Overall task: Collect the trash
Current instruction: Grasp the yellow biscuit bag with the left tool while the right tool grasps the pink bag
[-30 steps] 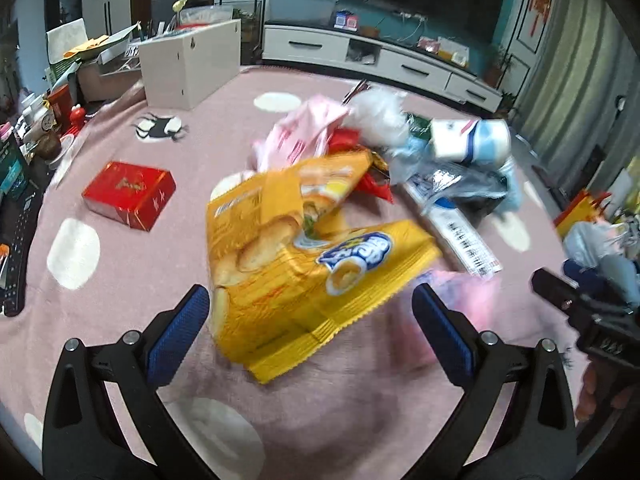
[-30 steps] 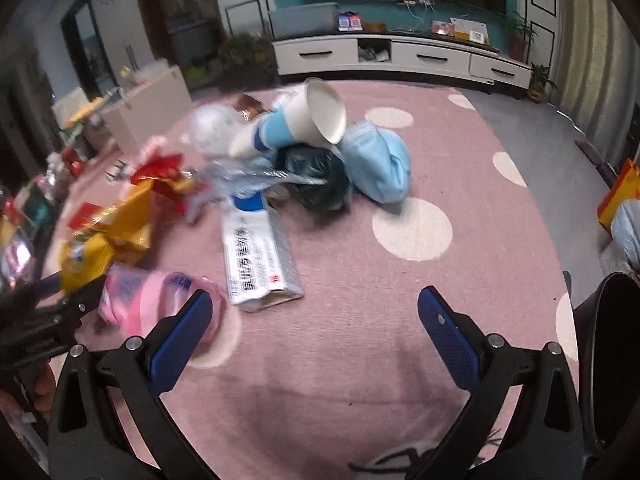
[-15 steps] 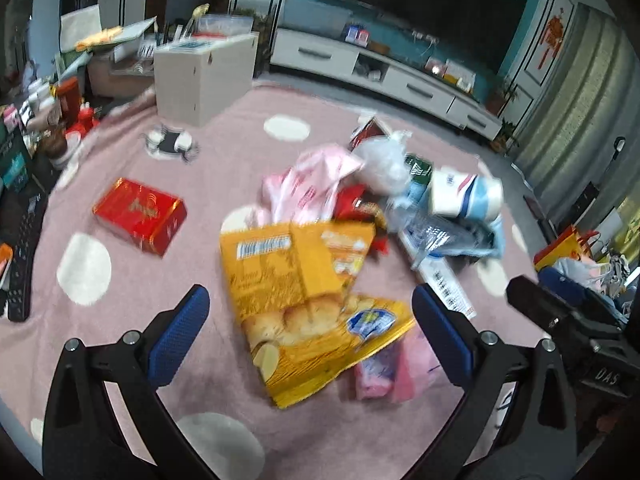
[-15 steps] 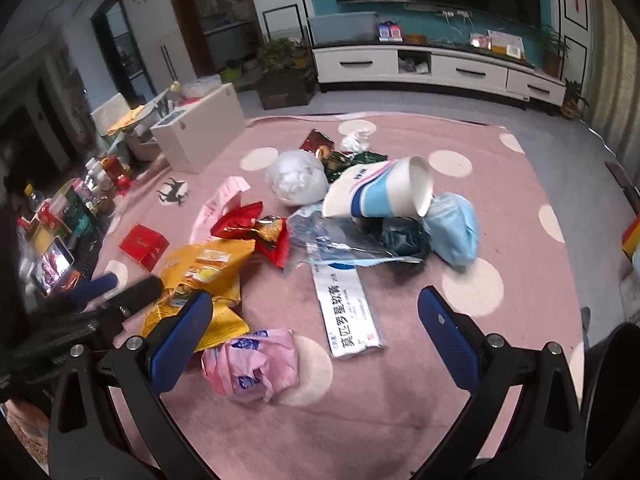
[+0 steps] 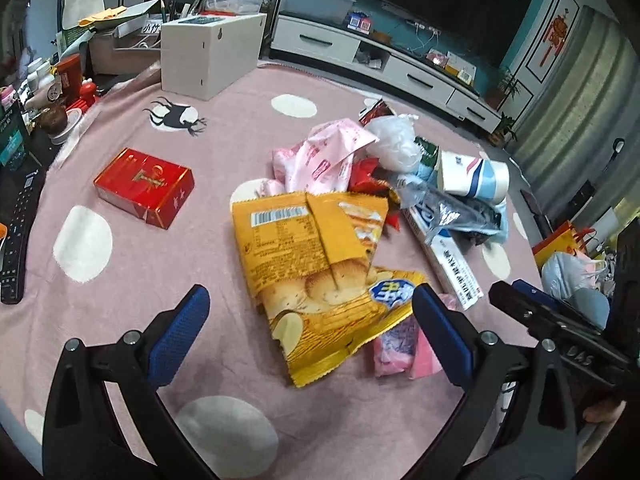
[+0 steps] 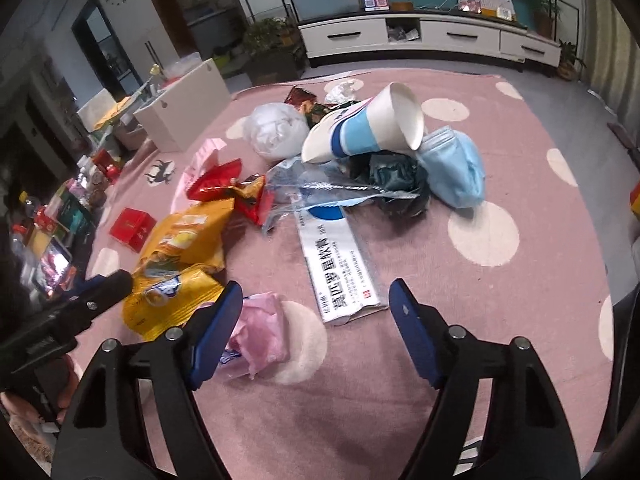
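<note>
Mid-rug [image 5: 132, 280], w/ pink ground & white dots, lies your trash pile: yellow snack bag [image 5: 320, 264] nearest you, white box [image 6: 340, 268] beside it, paper cup [image 6: 372, 128] atop, pink wrapper [image 6: 260, 332] smallest. Your left gripper [image 5: 310, 332] gapes over the bag, empty. Right gripper [image 6: 316, 332] has just been narrowing, nothing btwn pads.

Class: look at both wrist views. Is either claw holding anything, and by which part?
Nothing is held. The left claw and right claw both stand open above the trash.
</note>
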Action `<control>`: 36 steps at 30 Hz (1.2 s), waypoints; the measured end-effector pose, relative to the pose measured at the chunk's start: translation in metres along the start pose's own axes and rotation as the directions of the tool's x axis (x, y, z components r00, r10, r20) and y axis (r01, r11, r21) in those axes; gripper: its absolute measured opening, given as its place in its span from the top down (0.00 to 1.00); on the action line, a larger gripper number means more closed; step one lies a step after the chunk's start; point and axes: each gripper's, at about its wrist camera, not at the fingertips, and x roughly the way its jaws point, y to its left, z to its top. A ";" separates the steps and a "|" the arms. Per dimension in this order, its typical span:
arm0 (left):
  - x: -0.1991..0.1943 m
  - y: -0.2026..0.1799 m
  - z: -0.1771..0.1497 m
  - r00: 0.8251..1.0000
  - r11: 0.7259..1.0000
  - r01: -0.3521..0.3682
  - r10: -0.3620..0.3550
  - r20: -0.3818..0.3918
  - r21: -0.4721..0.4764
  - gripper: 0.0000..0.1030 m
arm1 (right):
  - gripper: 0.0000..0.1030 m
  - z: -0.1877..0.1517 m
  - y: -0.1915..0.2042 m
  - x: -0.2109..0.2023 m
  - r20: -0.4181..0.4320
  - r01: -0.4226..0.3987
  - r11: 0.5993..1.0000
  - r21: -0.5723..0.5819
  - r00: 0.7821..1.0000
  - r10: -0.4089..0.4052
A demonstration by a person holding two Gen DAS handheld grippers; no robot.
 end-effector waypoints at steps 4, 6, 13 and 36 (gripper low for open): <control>0.008 0.007 -0.003 0.999 0.999 0.024 -0.025 -0.033 -0.021 0.02 | 0.26 -0.005 0.008 0.004 -0.047 -0.110 0.994 -0.004 0.993 0.110; 0.014 0.011 -0.004 0.998 0.998 0.030 -0.033 -0.058 -0.048 0.03 | 0.26 -0.007 0.015 0.010 -0.070 -0.141 0.990 -0.011 0.988 0.140; 0.016 0.015 -0.004 0.996 0.995 0.064 -0.069 -0.060 -0.078 0.02 | 0.26 -0.020 0.037 0.036 -0.148 -0.147 0.988 -0.041 0.979 0.140; 0.054 0.004 0.002 0.983 0.979 0.133 -0.150 -0.105 -0.154 0.19 | 0.45 -0.028 0.029 0.042 -0.157 -0.115 0.993 -0.025 0.982 0.109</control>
